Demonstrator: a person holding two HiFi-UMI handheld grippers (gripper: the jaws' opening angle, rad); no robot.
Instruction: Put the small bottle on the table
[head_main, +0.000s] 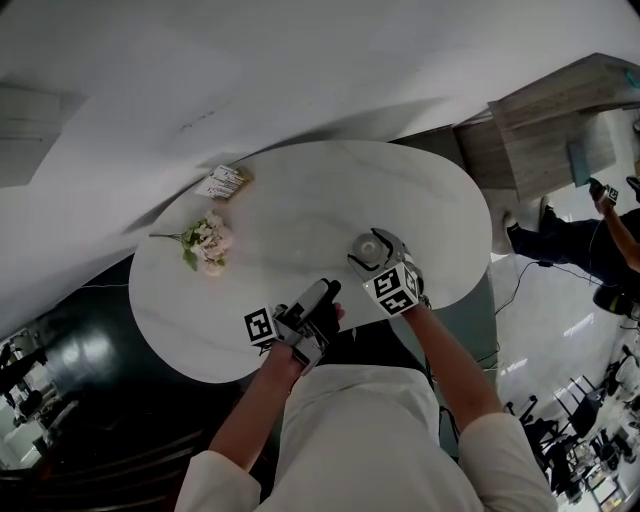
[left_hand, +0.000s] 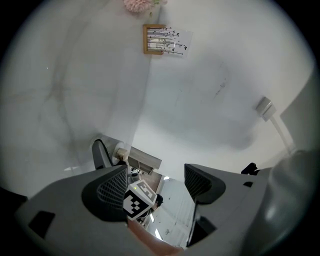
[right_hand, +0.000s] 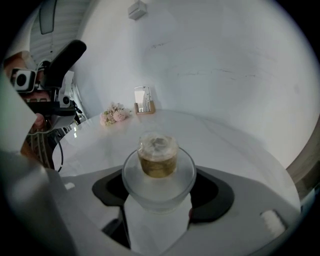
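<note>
Step in hand: set-down. Right gripper (right_hand: 161, 194) is clamped on the white body of the small bottle (right_hand: 159, 172), one jaw on each side. The bottle is upright, clear round cap up. In the head view it sits over the near edge of the table (head_main: 300, 200), on the person's right. I can't tell whether its base touches the top yet.

Left gripper (left_hand: 156, 182) has its jaws spread with nothing between them, and it hangs at the near edge doing no work.

Next move, my read: lower straight down until the base seats flat, keep it vertical, then spread the jaws and back off without clipping the cap. It's close to the edge, so nudging it inward first looks safer.

Count:
- 1 bottle
- 1 table
- 1 bunch of flowers (head_main: 207, 243)
- 1 card stand (head_main: 224, 182)
- 2 grippers
</note>
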